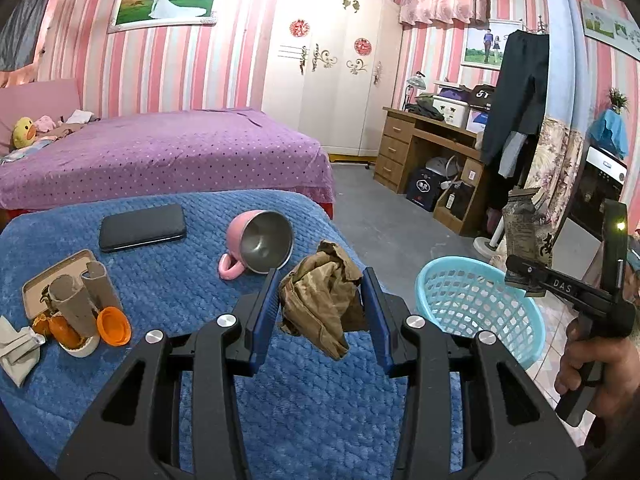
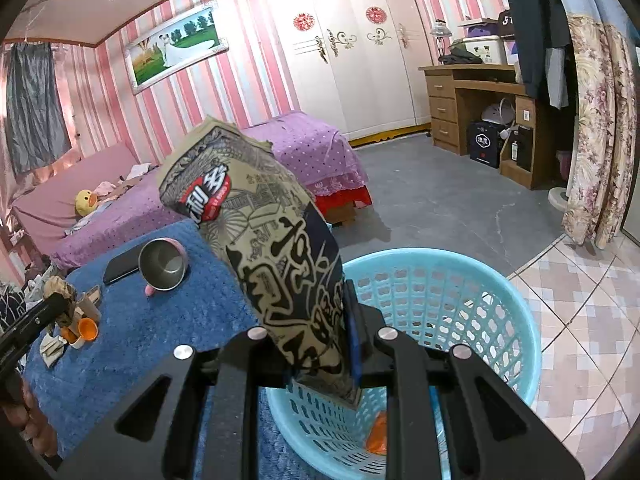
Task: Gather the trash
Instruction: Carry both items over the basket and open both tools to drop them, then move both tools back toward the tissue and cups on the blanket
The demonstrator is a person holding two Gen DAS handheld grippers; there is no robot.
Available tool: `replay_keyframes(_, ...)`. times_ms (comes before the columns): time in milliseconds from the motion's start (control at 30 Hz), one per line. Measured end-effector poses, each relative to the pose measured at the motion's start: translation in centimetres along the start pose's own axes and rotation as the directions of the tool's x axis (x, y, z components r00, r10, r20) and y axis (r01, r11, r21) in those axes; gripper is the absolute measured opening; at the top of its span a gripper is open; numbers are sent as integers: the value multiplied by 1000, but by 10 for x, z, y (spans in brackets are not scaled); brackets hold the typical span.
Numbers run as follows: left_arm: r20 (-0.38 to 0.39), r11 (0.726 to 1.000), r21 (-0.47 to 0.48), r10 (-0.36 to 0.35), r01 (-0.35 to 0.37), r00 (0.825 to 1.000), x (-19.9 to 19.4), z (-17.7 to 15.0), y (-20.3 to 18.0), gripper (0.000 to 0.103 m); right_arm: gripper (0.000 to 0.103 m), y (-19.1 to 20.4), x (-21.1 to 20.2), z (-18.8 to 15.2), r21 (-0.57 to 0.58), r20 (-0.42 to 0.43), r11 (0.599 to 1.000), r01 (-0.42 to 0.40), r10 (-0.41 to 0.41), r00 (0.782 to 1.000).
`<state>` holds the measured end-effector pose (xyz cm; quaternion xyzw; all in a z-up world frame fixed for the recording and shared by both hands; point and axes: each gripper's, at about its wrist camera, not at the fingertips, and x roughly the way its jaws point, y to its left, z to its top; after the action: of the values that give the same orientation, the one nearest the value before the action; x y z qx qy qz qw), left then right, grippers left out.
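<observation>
Your right gripper (image 2: pixel 320 344) pinches the printed snack bag (image 2: pixel 256 240) above the basket (image 2: pixel 500 320); your left gripper (image 1: pixel 320 300) clamps crumpled brown paper (image 1: pixel 320 300). The cardboard tubes (image 1: pixel 80 300) and orange cap (image 1: pixel 114 326) beyond your left fingers remain.

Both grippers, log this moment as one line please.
left gripper: shut on crumpled brown paper | right gripper: shut on printed snack bag, over blue basket | basket: orange scrap inside

Both tongs (image 1: pixel 320 300) (image 2: pixel 316 344) clamped, angled downward

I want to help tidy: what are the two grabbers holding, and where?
Left gripper pinches crumpled brown paper by its sides; right gripper clamps the printed snack bag near its bottom.
</observation>
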<state>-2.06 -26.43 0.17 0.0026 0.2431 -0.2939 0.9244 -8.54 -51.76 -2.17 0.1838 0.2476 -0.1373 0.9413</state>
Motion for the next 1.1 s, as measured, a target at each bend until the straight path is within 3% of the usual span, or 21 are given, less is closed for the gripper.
replay_keyframes(400,-25,998,21,-52,52,998,15,-5,-22,40,25,-21,1,-1,91,-7,993,71,-70,998)
replay_keyframes(433,-27,998,24,-57,58,998,16,-6,-25,40,38,-23,2,-1,95,-14,992,80,-79,997)
replay_keyframes(467,-32,998,28,-63,64,997,19,-6,-29,40,63,-25,4,-2,101,-21,991,86,-84,996)
replay_keyframes(533,-45,997,22,-75,76,996,23,-10,-34,40,72,-30,3,-2,115,-19,988,100,-98,995)
replay_keyframes(733,-106,991,84,-91,100,990,53,-13,-67,40,72,-44,-10,2,149,34,984,93,-99,994)
replay_keyframes(1000,-160,972,97,-198,215,967,96,-7,-133,41,72,-93,-27,0,282,78,950,130,-158,984)
replay_keyframes(1033,-169,966,101,-218,237,961,99,-6,-140,43,72,-98,-28,-1,292,79,947,131,-161,984)
replay_keyframes(1100,-191,957,90,-256,277,948,110,-3,-152,71,72,-102,-27,-2,301,79,944,136,-166,983)
